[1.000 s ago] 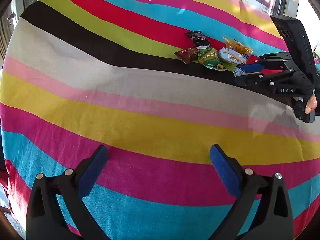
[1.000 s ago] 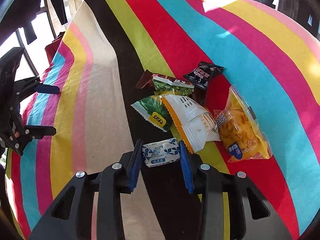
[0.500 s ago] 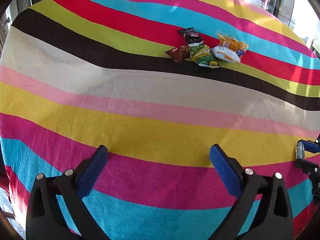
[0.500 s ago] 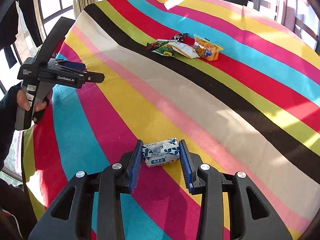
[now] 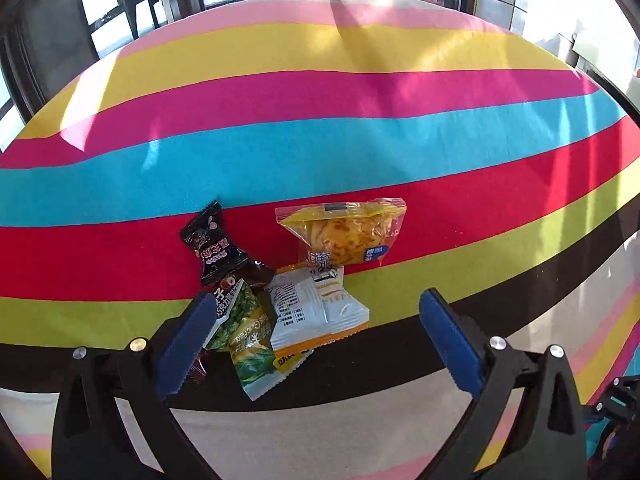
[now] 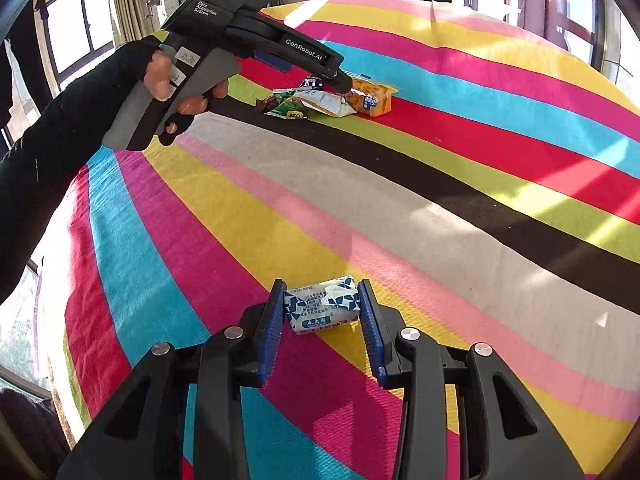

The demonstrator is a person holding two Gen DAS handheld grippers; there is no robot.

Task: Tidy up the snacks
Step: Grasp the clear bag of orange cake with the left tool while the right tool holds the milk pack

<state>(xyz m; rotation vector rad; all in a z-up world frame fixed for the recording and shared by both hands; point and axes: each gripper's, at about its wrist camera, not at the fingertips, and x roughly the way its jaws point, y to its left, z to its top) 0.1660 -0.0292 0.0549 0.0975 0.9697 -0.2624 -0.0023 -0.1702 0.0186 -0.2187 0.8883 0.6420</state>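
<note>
Snacks pile point(image 5: 276, 300) sits just ahead of left gripper point(image 5: 316, 336), fingers spread wide; right gripper point(image 6: 320, 312) clamps white-blue packet point(image 6: 320, 304), well apart.

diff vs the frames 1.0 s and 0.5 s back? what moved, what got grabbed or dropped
The right gripper carried the blue-and-white packet away from the snack pile to the near yellow and magenta stripes, clamped throughout. The left gripper, jaws wide and empty, swung from bare cloth up to the pile and now brackets the green packet and white-orange packet. Nothing was released. The pile's packets kept their arrangement.
</note>
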